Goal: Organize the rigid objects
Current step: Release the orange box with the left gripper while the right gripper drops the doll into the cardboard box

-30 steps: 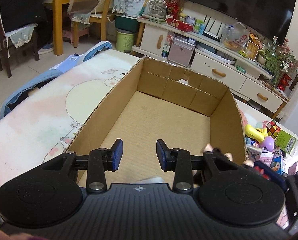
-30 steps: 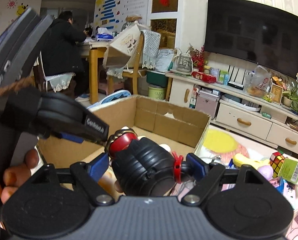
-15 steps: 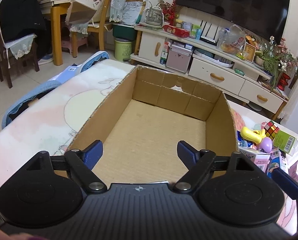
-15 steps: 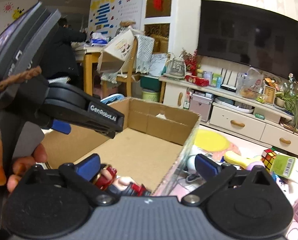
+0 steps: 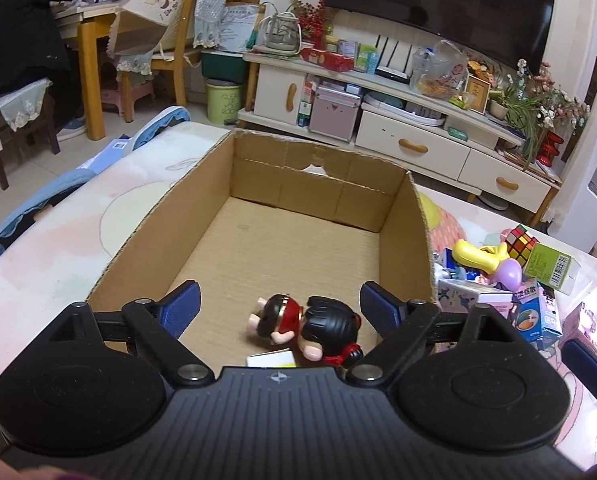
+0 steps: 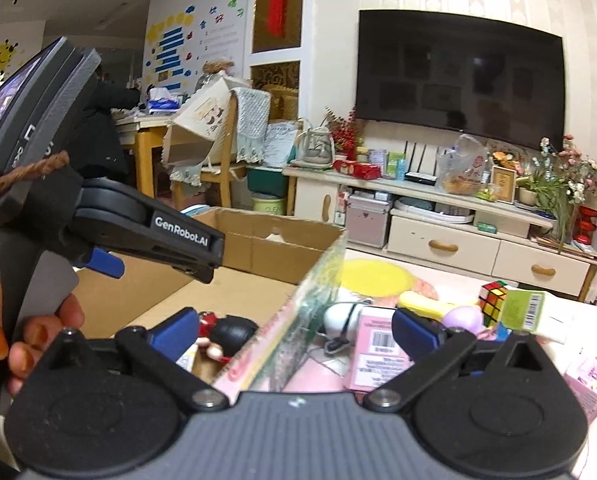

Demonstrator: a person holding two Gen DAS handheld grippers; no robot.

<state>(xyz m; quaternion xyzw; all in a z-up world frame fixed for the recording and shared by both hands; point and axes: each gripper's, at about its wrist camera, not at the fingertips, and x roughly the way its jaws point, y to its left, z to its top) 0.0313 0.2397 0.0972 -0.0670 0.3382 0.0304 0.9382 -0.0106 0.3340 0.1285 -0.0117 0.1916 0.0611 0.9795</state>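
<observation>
A brown cardboard box [image 5: 402, 236] stands open on the table. On its floor at the near end lies a doll [image 5: 306, 324] with black hair and a red top, on its side; the right wrist view catches it too, doll [image 6: 226, 330]. My left gripper [image 5: 280, 306] hovers over that end of the box, open, with the doll below the gap and untouched. My right gripper [image 6: 294, 330] is open as well and straddles the box's right wall [image 6: 298, 308]. It holds nothing.
Right of the box lies a pile: a Rubik's cube [image 5: 520, 240], a yellow toy [image 5: 478, 256], a purple egg [image 5: 508, 272], a green carton [image 5: 550, 264] and a pink carton [image 6: 378, 348]. A small yellow-white card [image 5: 272, 360] sits by the doll. A person sits at a far desk [image 5: 18, 40].
The right gripper held the doll over the box; it has opened, the doll now lies on the box floor, and that gripper has shifted right. The left jaws went from narrow to wide.
</observation>
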